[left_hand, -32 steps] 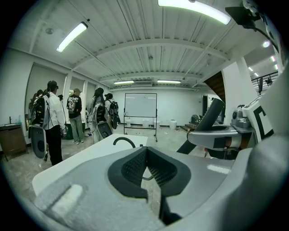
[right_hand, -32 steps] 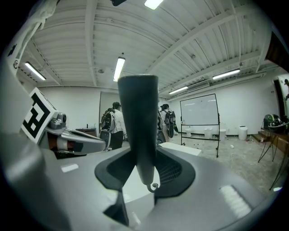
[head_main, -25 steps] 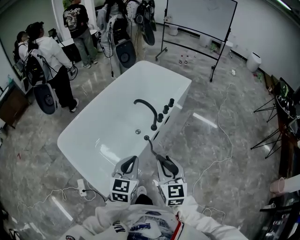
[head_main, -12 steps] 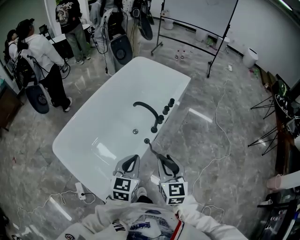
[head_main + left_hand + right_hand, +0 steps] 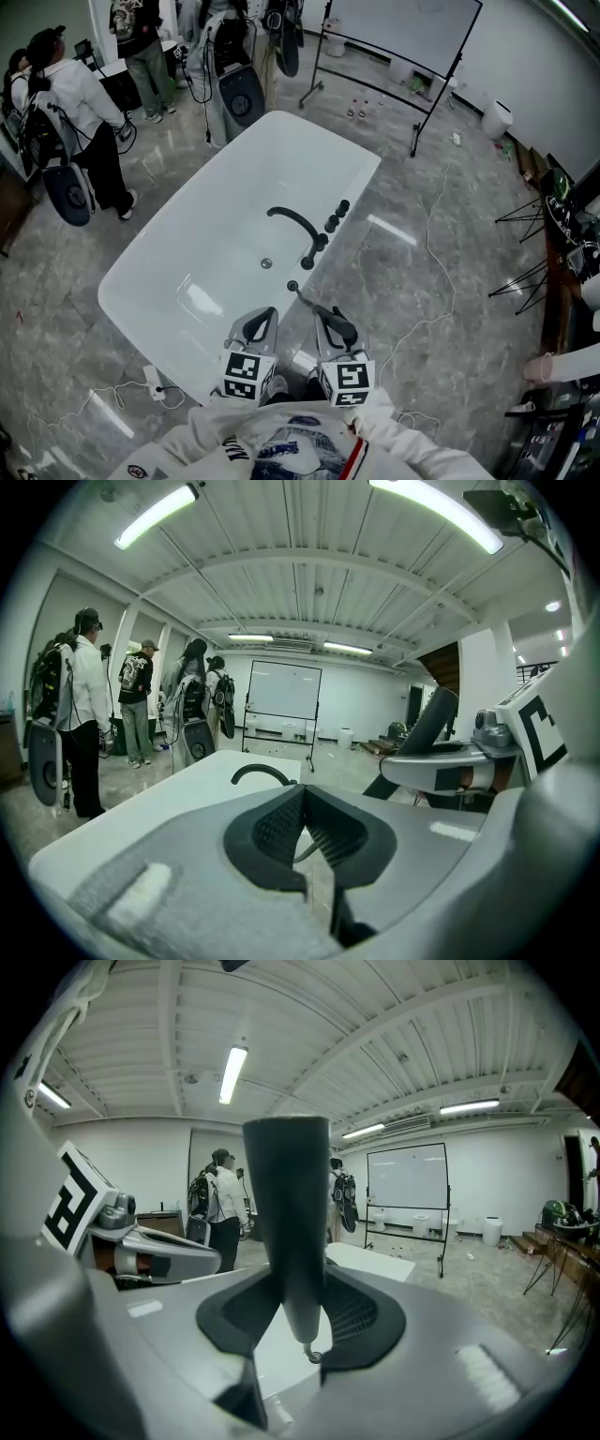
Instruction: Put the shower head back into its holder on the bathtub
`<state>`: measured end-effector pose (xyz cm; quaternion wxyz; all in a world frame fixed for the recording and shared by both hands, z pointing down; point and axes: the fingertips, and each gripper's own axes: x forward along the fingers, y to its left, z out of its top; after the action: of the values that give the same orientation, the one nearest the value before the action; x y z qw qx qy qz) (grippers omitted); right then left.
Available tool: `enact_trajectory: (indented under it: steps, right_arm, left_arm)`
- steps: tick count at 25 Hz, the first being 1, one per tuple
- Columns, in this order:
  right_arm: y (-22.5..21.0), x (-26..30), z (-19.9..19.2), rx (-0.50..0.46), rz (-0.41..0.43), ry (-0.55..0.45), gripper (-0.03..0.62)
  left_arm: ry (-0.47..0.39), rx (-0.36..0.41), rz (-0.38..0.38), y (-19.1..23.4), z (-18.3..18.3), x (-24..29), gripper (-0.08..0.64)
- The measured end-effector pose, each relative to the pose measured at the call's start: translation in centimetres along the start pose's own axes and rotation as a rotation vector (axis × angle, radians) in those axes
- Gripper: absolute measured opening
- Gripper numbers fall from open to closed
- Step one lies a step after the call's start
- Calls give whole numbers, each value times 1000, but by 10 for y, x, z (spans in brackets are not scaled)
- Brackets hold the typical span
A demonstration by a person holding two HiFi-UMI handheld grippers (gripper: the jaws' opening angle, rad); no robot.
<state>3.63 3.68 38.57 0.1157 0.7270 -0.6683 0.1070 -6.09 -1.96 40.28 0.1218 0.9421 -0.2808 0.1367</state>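
While right tongs (image 5: 335, 324) clamp the shower head (image 5: 286, 1222), left tongs (image 5: 262, 324) closed empty, near bathtub (image 5: 240, 159) rim.

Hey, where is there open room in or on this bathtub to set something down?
The bathtub basin is bare left of the faucet spout and at its far end. The right rim is crowded with the knobs, the spout's base and the holder.

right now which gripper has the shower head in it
The right gripper: the dark shower head stands clamped between its jaws. The left gripper is shut on nothing.
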Motion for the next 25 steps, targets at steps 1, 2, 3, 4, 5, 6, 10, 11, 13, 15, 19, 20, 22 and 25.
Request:
enact_trajectory:
  steps: [1,2,3,4,5,6,10,11,13,15,19,20,22,25]
  right_arm:
    - [0,3,0,2,0,0,137]
    - [-1,5,0,2,2,2,137]
    - [-1,9,0,1,7,4,137]
    - [-1,12,-1,-1,12,7,137]
    - [-1,15,-1,-2,18,9,137]
    - [-3,19,-2,-2,23,11,137]
    - [-9,30,-4,0,47,25,137]
    - [-11,33,-5,0,56,32,137]
    - [-15,42,-6,1,70,43,137]
    - [-23,52,-7,0,85,51,137]
    - [-41,70,-13,-4,131,78,137]
    - [-44,75,-13,-7,145,84,137]
    - [-49,85,-14,-15,178,95,137]
    - [-57,100,-15,-28,232,107,137]
  left_arm:
    - [0,-1,1,1,0,1,0]
    - [1,-2,3,3,1,1,0]
    - [2,-3,7,4,0,2,0]
    - [4,-4,13,6,0,3,0]
    - [7,-6,19,9,0,5,0]
    - [9,-8,26,11,-1,7,0]
    - [24,-23,56,17,-2,17,1]
    - [29,-28,64,19,-3,19,0]
    - [38,-37,77,22,-3,28,0]
    - [44,-42,87,24,-3,41,0]
    - [65,-67,123,23,-7,64,0]
    - [69,-75,132,23,-7,70,0]
    - [74,-85,152,24,-6,80,0]
    - [78,-100,193,27,-4,96,1]
